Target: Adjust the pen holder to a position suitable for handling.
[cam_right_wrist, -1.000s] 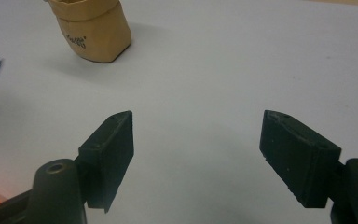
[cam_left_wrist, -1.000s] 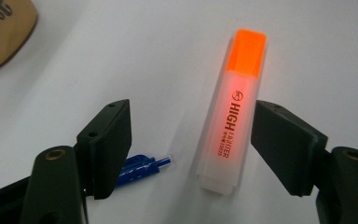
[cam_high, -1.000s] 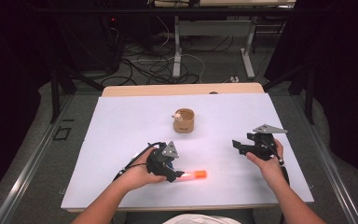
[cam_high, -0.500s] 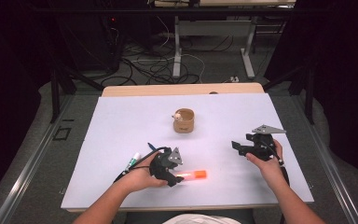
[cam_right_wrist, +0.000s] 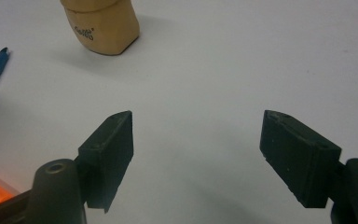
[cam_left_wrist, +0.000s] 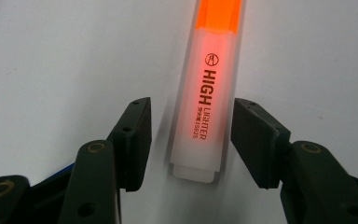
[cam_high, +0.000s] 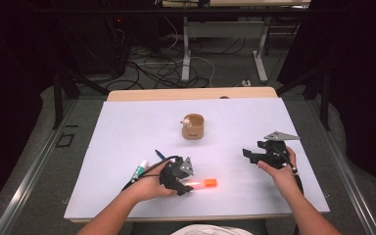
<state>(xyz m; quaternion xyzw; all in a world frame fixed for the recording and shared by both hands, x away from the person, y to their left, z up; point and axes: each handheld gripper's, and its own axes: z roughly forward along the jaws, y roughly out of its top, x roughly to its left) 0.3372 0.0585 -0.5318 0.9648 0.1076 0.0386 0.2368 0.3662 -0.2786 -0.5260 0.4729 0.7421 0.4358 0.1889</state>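
Between the closing left tool (cam_left_wrist: 191, 140) jaws, orange highlighter (cam_left_wrist: 205, 102) untouched, tip cut off, right tool (cam_right_wrist: 196, 154) open, empty.

Your count: five loose or held things on one table.

You have one orange highlighter (cam_high: 201, 184) at lower centre of the high view, one blue pen (cam_high: 159, 154) and one green-capped marker (cam_high: 140, 170) left of it, and one tan cup (cam_high: 193, 126) at centre. You hold two grippers, one per hand: the left gripper (cam_high: 185, 187) at lower centre, the right gripper (cam_high: 248, 153) at lower right. One white table (cam_high: 127, 122) bears it all.
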